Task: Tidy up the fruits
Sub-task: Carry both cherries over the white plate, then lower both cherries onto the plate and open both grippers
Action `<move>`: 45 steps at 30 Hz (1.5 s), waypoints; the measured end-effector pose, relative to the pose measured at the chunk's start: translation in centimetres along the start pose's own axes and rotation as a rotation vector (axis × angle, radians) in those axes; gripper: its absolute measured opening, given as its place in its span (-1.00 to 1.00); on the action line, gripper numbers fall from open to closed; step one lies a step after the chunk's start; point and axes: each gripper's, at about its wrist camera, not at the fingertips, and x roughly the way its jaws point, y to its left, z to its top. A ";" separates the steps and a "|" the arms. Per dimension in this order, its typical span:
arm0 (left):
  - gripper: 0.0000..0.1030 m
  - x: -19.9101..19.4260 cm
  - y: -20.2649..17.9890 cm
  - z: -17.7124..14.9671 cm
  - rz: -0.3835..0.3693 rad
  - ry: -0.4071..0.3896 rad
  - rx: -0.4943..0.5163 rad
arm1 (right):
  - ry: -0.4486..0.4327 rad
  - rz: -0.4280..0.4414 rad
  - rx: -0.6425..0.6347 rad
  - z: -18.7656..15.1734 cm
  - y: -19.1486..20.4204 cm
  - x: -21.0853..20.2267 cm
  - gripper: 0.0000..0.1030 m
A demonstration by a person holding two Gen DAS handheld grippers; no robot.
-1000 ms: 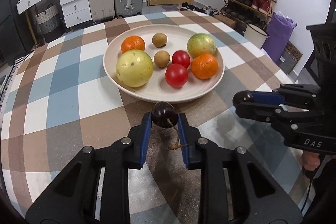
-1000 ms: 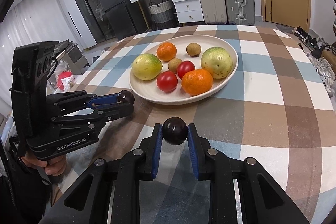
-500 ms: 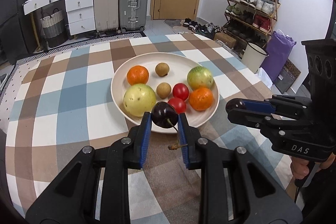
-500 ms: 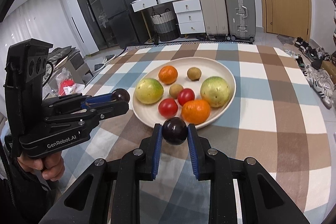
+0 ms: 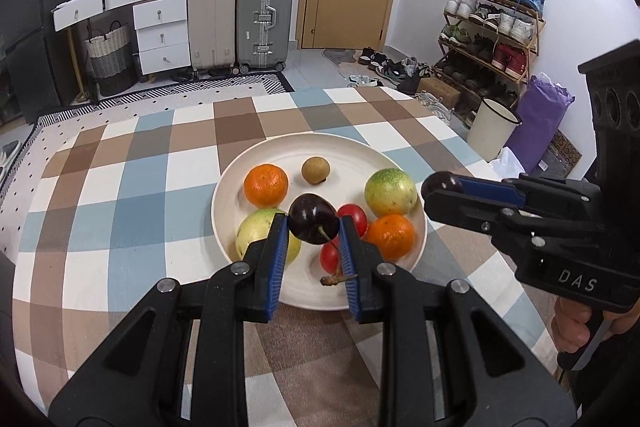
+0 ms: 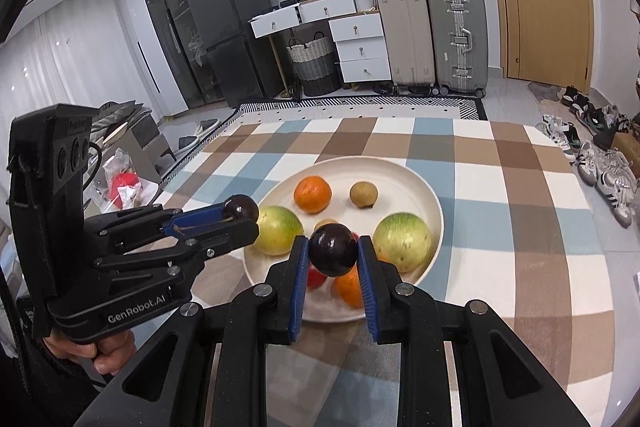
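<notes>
Risen since a second ago: both claws, each with its cherry, now above the plate's near rim instead of low over the checked cloth.

Left wrist view: left claw (image 5: 313,227) clenched on a dark cherry (image 5: 313,223) at frame centre, stem (image 5: 335,277) dangling down between the blue pads. Behind it, the plate (image 5: 280,163) on the desk (image 5: 120,187), carrying two oranges (image 5: 266,185), two pale green fruits (image 5: 390,191), red tomatoes (image 5: 354,219) and a small brown longan (image 5: 315,169). At right, right claw (image 5: 440,185) clenched on the second cherry (image 5: 440,183).

Right wrist view: right claw (image 6: 333,255) grasping its cherry (image 6: 333,254) at centre, hiding part of the fruit beneath. At left, left claw (image 6: 242,211) gripping the other cherry (image 6: 241,209).

Risks, judged: round glossy fruit pinched only at its sides, so possibly squirting out under more squeeze or slipping if loosened early. Little bare plate left; a drop onto the crowded middle likely to bounce or roll off the shallow rim. Claws close together over the same rim, so a clash possible. Open spots only at the plate's near edge and far side. Suitcases, drawers and shoe rack well apart from the desk, no obstacle.
</notes>
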 end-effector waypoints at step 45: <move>-0.56 8.7 0.6 3.0 0.014 0.048 0.004 | 0.051 -0.018 0.038 3.4 -4.7 8.8 -0.52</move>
